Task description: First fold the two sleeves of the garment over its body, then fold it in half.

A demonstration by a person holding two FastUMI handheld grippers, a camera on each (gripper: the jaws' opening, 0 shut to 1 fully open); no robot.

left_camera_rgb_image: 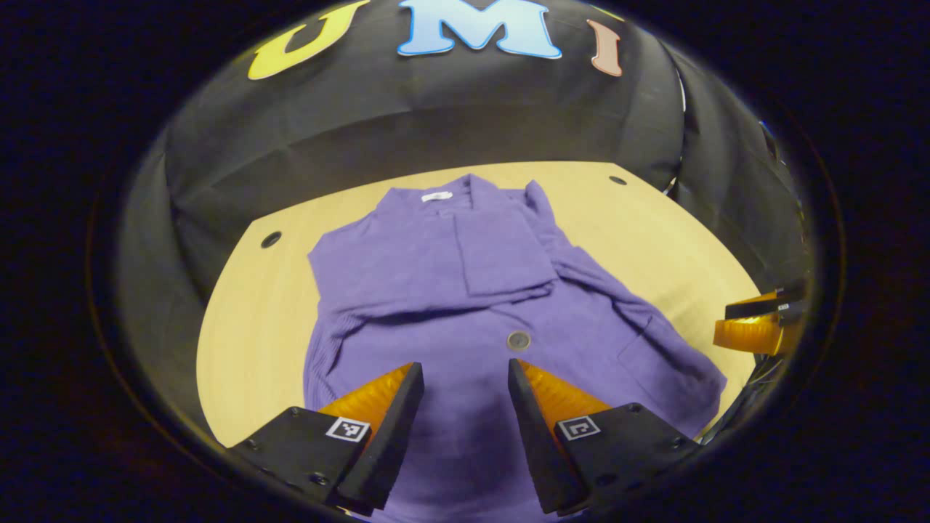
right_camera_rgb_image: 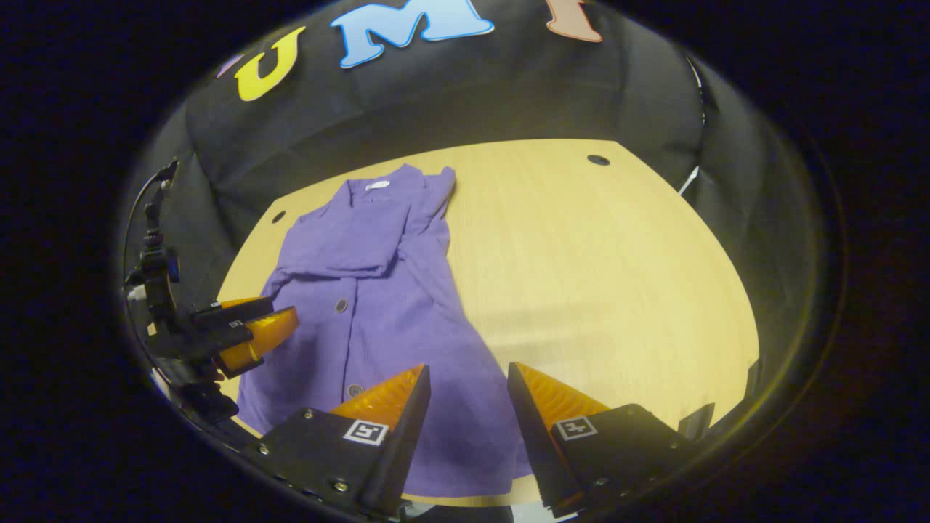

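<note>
Garment, a purple buttoned cardigan, lies flat on a wooden table, collar at the far end, one sleeve folded across its chest. The left gripper hovers over its near hem, jaws wide and empty. The right gripper hangs above the garment's right edge, also wide, holding nothing.

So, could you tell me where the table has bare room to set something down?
The widest bare patch of table lies beside the purple garment, toward the booth wall. A narrower strip borders its other side. The near hem is crowded, with both grippers open above it.
</note>
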